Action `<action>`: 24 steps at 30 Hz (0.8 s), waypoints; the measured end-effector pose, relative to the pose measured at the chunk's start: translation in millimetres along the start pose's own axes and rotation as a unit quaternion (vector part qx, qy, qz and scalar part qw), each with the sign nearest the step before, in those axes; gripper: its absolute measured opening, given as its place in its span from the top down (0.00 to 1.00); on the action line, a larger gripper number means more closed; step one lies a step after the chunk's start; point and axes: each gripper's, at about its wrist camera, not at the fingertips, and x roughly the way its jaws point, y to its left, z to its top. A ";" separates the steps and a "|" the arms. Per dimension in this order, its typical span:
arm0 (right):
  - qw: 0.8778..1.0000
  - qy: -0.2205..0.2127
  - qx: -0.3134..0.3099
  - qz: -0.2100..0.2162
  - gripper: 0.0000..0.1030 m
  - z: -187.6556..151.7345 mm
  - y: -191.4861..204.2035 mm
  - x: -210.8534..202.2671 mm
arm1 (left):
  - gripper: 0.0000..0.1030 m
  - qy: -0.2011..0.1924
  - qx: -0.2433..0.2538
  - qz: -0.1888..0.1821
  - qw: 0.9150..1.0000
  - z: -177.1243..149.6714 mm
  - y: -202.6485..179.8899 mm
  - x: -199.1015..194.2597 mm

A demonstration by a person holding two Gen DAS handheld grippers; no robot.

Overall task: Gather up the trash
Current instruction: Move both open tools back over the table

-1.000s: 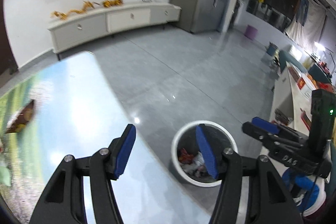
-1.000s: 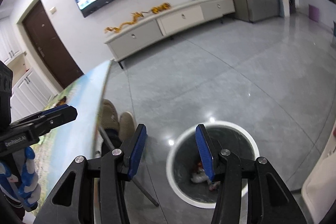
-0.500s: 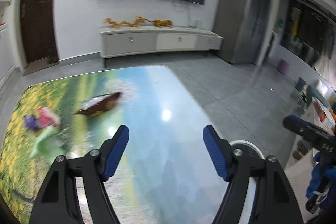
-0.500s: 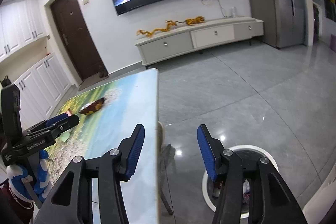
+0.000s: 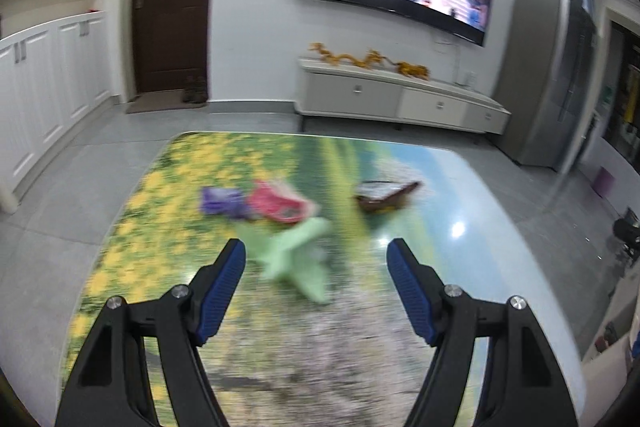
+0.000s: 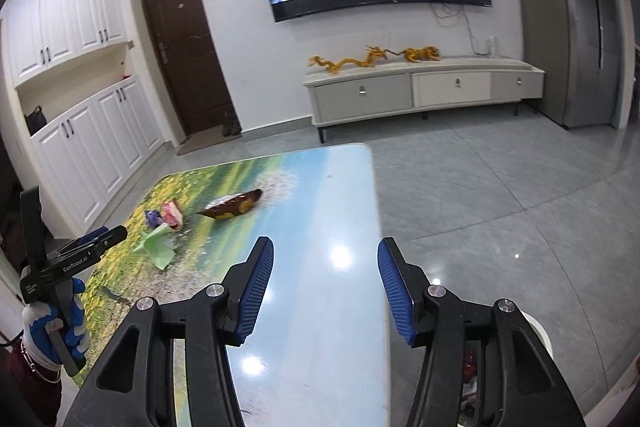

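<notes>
Left gripper: your black two-finger left gripper with blue ribbed pads (image 5: 316,269) hangs over the near part of the table, jaws standing apart with nothing between the pads; in the right wrist view it shows at the left edge (image 6: 105,235), held in your blue-and-white gloved hand (image 6: 54,327).
Purple wrapper: the crumpled purple wrapper (image 5: 222,201) lies furthest left on the table, touching or just beside the pink one; blur hides which.
Pink wrapper: the crumpled pink-red wrapper (image 5: 280,205) sits in the middle of the litter cluster.
Green wrapper: the pale green crumpled wrapper (image 5: 298,257) lies nearest your left gripper, just ahead of its pads.
Brown wrapper: the dark brown torn packet with a silver inside (image 5: 384,195) lies apart, to the right of the others.
Table: the glossy rectangular table with a printed flower-field and sky scene (image 6: 320,195) bears all four pieces.
Right gripper: your matching right gripper (image 6: 325,291) is over the bare blue end of the table, its jaws parted and empty.
Bin: the round white-rimmed trash bin (image 6: 542,337) stands on the grey tiled floor, mostly hidden behind the right finger.
</notes>
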 end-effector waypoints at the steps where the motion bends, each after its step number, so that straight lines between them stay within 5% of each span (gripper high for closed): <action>1: 1.000 0.001 -0.003 0.005 0.48 0.8 5.3 2.7 | 0.30 0.001 -0.008 0.008 1.000 -1.0 14.0 -0.7; 12: 0.998 0.032 -0.025 0.047 0.48 -2.5 48.1 47.2 | 0.30 0.013 -0.058 0.070 0.996 -18.0 98.4 -8.6; 24: 0.994 0.067 -0.033 0.074 0.48 -4.1 67.4 91.7 | 0.30 0.042 -0.079 -0.034 0.995 -6.9 68.1 29.5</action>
